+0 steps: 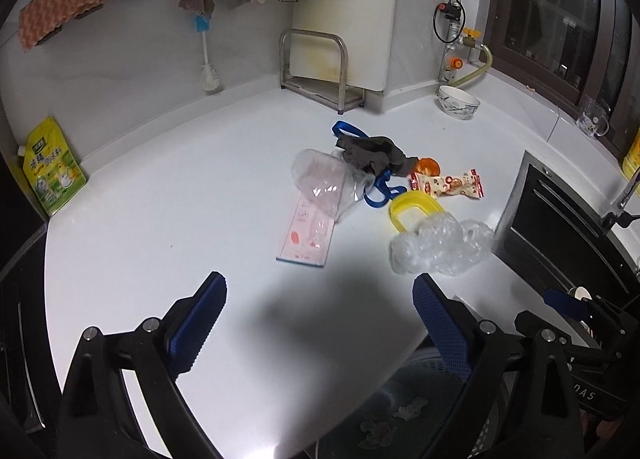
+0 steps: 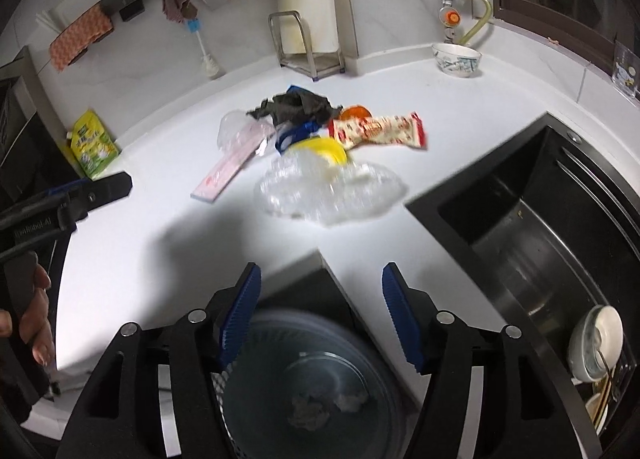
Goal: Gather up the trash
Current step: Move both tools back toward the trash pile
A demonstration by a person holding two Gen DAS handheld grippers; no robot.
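1. While both grippers hang over the near edge of the white counter (image 1: 160, 199), the left gripper (image 1: 320, 299) has its blue-padded fingers spread wide apart with nothing between them.
2. Its partner, the right gripper (image 2: 320, 299), also has its fingers apart and holds nothing; below it stands a bin (image 2: 312, 387) with a few crumpled scraps at the bottom.
3. Trash lies in a loose heap on the middle of the counter, well ahead of both grippers.
4. Nearest is a wad of bubble wrap (image 1: 440, 245), touching a yellow plastic loop (image 1: 414, 207).
5. Left of it, a flat pink packet (image 1: 308, 233) lies partly under a crumpled clear bag (image 1: 326, 181).
6. Behind them sit a dark rag (image 1: 374, 153), a blue strap (image 1: 380, 191), a red-and-white snack wrapper (image 1: 448, 184) and an orange lid (image 1: 427, 166).
7. A dark sink (image 2: 540, 219) is on the right, with a bowl (image 2: 456, 58) at the back wall.
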